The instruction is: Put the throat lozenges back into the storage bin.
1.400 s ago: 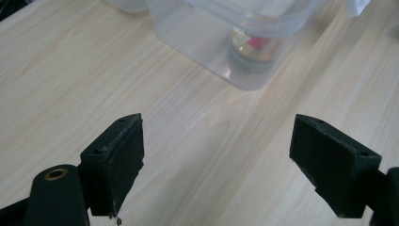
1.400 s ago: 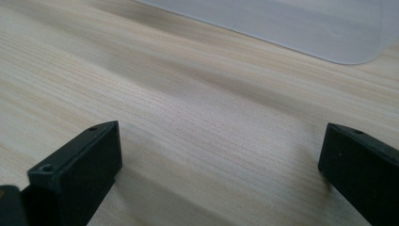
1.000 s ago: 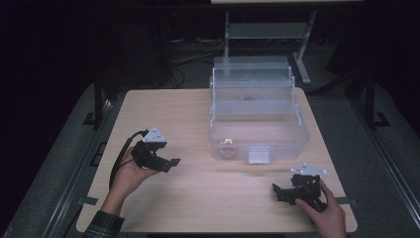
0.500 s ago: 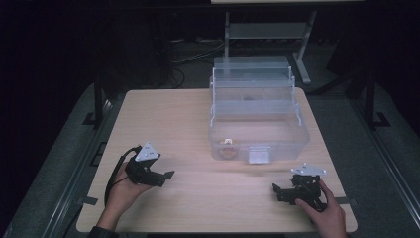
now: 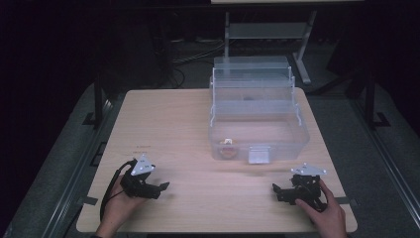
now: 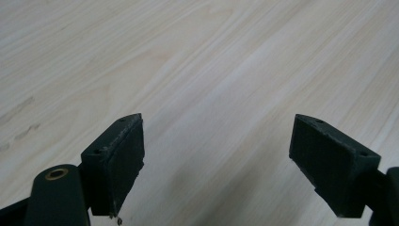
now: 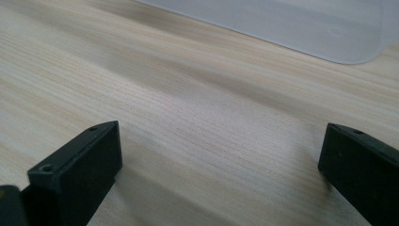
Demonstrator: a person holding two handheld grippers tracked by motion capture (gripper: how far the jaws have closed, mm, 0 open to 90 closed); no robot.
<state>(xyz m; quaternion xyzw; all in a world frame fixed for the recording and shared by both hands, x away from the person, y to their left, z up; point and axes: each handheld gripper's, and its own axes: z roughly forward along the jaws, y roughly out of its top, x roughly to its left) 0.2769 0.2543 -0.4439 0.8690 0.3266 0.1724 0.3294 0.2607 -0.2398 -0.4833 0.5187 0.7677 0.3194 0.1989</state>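
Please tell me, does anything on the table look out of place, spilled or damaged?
Nothing stands out. The clear plastic box stands square on the wooden table, with a small round thing inside. The left gripper and right gripper rest open near the front edge, holding nothing.

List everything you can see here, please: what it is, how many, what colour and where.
table: one, light wood, centre of the high view.
box: one, clear plastic, open, tiered trays stepped back behind it, on the table's far right part.
small object: one, orange and white, inside the box at its near left; too small to identify.
latch: one, clear, on the box's near wall.
shelf unit: one, grey, on the dark floor beyond the table.
cables: several, dark, on the floor behind the table.
hands: two, at the table's near edge.
left claw: one, black, open, near left of the table.
right claw: one, black, open, near right.
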